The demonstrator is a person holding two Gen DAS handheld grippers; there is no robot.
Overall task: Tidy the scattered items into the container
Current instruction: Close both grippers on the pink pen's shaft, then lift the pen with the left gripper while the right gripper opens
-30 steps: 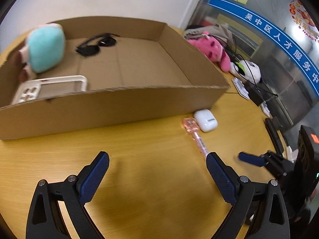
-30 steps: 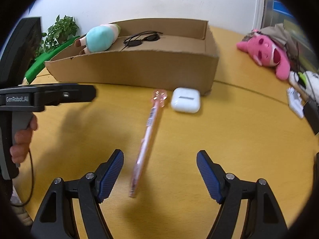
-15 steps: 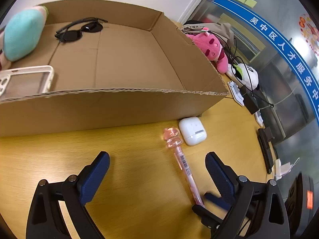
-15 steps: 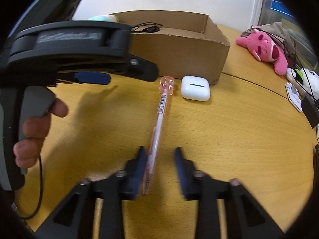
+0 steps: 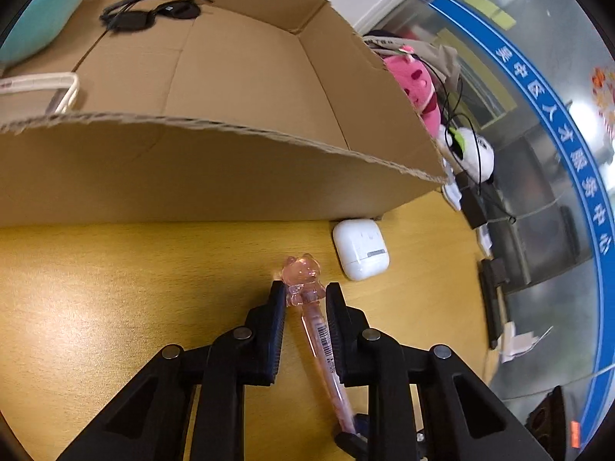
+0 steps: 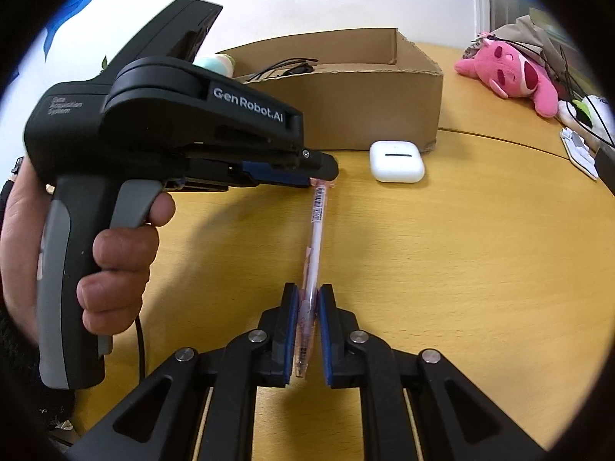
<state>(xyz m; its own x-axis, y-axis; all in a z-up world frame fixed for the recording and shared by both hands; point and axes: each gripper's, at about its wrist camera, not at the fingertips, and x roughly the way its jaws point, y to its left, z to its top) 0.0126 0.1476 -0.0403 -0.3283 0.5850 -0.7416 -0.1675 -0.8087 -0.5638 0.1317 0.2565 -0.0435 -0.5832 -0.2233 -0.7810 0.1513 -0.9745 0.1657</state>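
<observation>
A pink pen (image 6: 316, 238) lies on the yellow counter (image 6: 480, 269), gripped at both ends; the right claw (image 6: 307, 307) is clamped on its tip end; the left claw (image 5: 305, 299), jaws just closing, pinches its bear-shaped cap; a white earbud case (image 5: 360, 247) sits just beside, against the cardboard box (image 5: 215, 180) holding sunglasses (image 5: 150, 13).

The black body of the left gripper (image 6: 319, 176) carries "GenRobot.AI" in pale letters on its side, and farther back, smaller and blurred, "Data Acquisition System". The pink pen (image 6: 316, 230) bears a barcode label near that gripper's tip; its digits are too small to read. Right of the cardboard box (image 5: 215, 176), a blue band (image 5: 569, 142) shows white Chinese characters, "…人才服务中心".
</observation>
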